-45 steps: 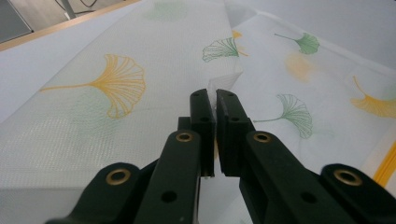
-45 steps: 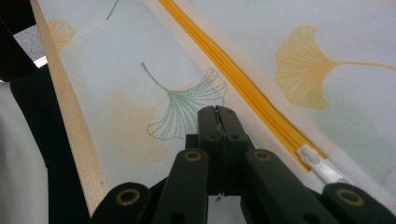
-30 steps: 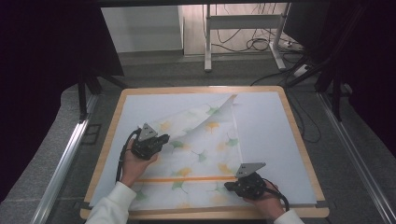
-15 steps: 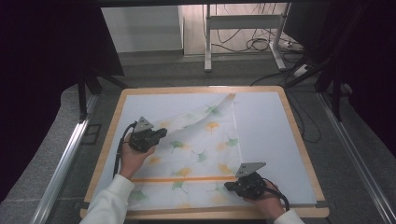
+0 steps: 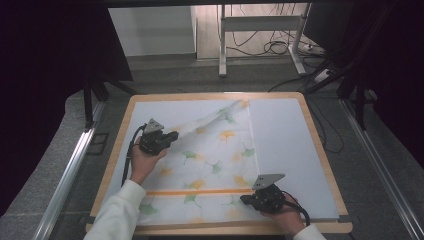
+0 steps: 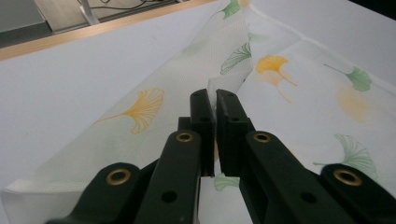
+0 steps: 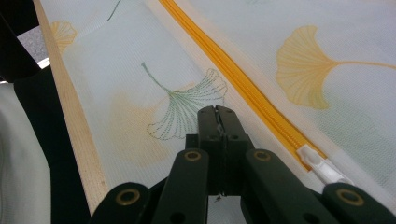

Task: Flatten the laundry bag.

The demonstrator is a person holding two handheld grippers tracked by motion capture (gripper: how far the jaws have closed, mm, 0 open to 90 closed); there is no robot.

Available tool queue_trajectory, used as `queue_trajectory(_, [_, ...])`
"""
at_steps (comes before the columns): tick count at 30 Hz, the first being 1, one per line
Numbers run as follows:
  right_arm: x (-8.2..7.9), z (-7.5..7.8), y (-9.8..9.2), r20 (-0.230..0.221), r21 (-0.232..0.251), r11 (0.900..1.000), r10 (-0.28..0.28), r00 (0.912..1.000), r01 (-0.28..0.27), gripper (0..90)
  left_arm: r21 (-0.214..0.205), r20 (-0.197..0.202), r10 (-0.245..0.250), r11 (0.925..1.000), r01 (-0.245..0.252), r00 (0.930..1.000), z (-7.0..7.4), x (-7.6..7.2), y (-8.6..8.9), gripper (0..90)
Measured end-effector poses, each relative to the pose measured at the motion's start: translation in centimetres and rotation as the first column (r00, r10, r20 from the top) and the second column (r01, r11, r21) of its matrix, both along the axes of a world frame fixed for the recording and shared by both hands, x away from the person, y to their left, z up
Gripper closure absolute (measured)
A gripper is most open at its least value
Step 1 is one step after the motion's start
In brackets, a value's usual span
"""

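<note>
Mesh bag (image 5: 210,165) corner pinched in left hand-held gripper (image 6: 215,100) — seemingly lifted, folded inward

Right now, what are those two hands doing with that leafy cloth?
A person is folding a mesh cloth printed with ginkgo leaves on a white board. The left tongs pinch one edge and hold it lifted over the rest. The right tongs are shut on the cloth near its orange zipper, pinning it at the near edge.

Table: we see a wood-rimmed table (image 5: 115,150) with a pale top.
On it: we find a ginkgo-printed cloth bag (image 5: 220,165), orange zipper (image 5: 200,191) near our edge.
</note>
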State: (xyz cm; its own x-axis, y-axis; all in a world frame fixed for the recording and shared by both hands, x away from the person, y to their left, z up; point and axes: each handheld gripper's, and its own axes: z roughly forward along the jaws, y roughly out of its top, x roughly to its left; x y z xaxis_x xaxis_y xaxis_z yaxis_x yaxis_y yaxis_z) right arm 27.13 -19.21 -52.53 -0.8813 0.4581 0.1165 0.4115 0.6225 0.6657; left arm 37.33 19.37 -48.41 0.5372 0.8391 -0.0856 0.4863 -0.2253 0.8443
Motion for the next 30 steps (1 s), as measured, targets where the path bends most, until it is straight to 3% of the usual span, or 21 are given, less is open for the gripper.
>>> queue_trajectory(9, [0.0, 0.0, 0.0, 0.002, 0.000, 1.0000, 0.002, 1.0000, -0.002, 89.1, 0.023, 0.016, 0.025, 0.9994, -0.026, 0.9996, 0.5, 1.1, 0.3, 87.3])
queue_trajectory(20, [0.1, 0.0, 0.0, 0.000, 0.003, 1.0000, 0.002, 1.0000, -0.002, 89.1, 0.032, 0.006, 0.072, 0.9969, -0.072, 0.9974, 0.3, 2.4, 1.3, 87.2])
queue_trajectory(25, [0.0, 0.0, 0.0, 0.001, 0.001, 1.0000, -0.001, 1.0000, 0.001, 89.1, 0.055, 0.008, 0.089, 0.9945, -0.089, 0.9960, 0.3, 2.8, 1.7, 87.1])
queue_trajectory(30, [0.0, 0.0, 0.0, 0.000, 0.003, 1.0000, -0.002, 1.0000, 0.002, 89.1, 0.043, -0.005, 0.107, 0.9933, -0.107, 0.9942, 0.1, 3.5, 2.2, 87.0])
